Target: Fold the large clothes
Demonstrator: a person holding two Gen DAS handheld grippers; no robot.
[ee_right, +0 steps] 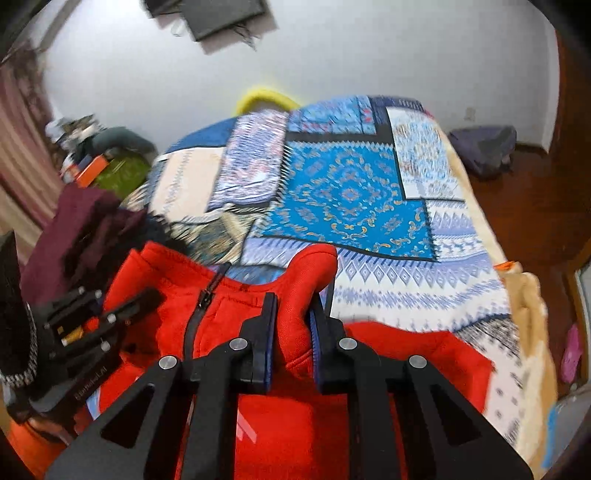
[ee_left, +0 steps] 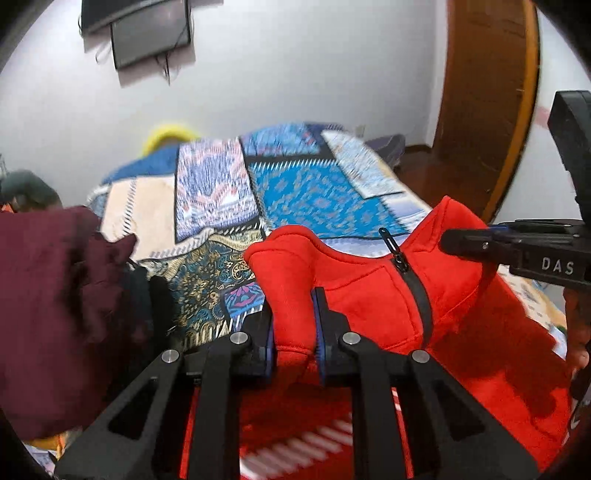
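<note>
Red jacket [ee_left: 373, 295] | both claws [ee_left: 294, 325] [ee_right: 293, 332] clenched on it | maroon garment [ee_left: 55, 295] beside, on patterned bedspread [ee_right: 351, 192]

White wall [ee_left: 295, 74] across the upper field. Dark wall-mounted screen [ee_left: 149, 35] at 11 o'clock, loose cables hanging below it. Wooden door [ee_left: 487, 103] at 2 o'clock, brown with a lighter edge. Bed with patchwork cover [ee_right: 351, 195] in blue, white and cream, centre. Reddish wood floor [ee_right: 517, 206] at 3 o'clock. Striped pink curtain [ee_right: 18, 140] at 9 o'clock. Cluttered side surface [ee_right: 92, 155] at 10 o'clock, contents blurred.
</note>
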